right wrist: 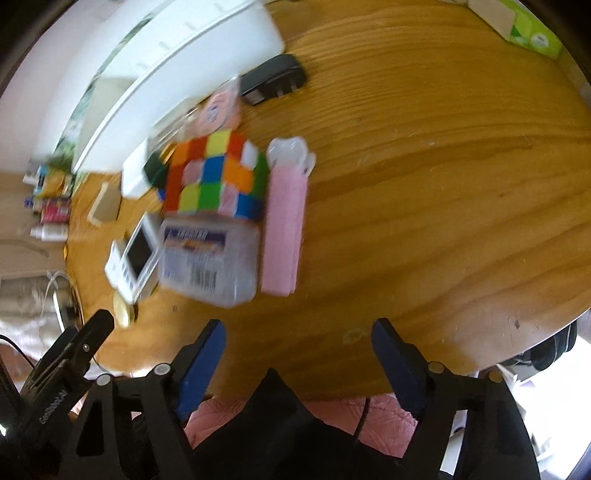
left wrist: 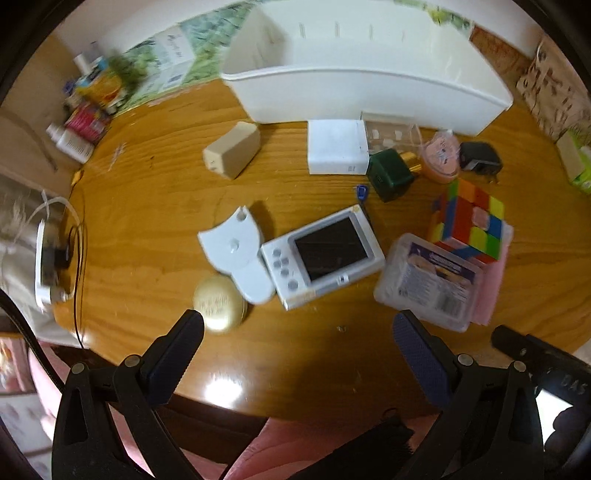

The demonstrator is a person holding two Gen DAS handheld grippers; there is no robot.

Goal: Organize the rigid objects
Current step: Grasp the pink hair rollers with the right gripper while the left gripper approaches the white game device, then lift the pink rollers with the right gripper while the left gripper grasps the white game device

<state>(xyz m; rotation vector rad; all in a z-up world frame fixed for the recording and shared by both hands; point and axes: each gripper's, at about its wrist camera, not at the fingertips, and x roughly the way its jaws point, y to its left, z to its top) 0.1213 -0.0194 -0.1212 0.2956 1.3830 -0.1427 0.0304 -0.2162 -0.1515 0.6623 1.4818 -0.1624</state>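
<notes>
Surface (left wrist: 147, 229): round, of polished wood, carrying a scatter of small rigid things.
Left gripper (left wrist: 297, 332): points steeply down above the near edge; its fingers (left wrist: 177, 354) stand wide apart with nothing between them.
Right gripper (right wrist: 297, 345): also points steeply down above the near edge; its fingers (right wrist: 201, 363) are parted, holding nothing.
White bin (left wrist: 369, 88): long, open-topped, at the far side of the surface.
Handheld game console (left wrist: 321, 254): white with a dark screen, lying flat near the middle, just ahead of the left gripper.
White flat piece (left wrist: 236, 251): touching the console's button end.
Gold round tin (left wrist: 219, 302): just beside the left finger's tip.
Clear plastic case (left wrist: 428, 280): labelled, lying against a pink case (right wrist: 282, 229).
Puzzle cube (left wrist: 469, 221): multicoloured, just behind the clear case.
Green cube charger (left wrist: 389, 175): between the cube and a white box (left wrist: 338, 146).
Black plug adapter (left wrist: 480, 158): near the bin's right end, beside a pink round container (left wrist: 441, 158).
Beige block (left wrist: 231, 149): alone, left of the white box.
Green tissue box (right wrist: 524, 27): at the far right edge.
</notes>
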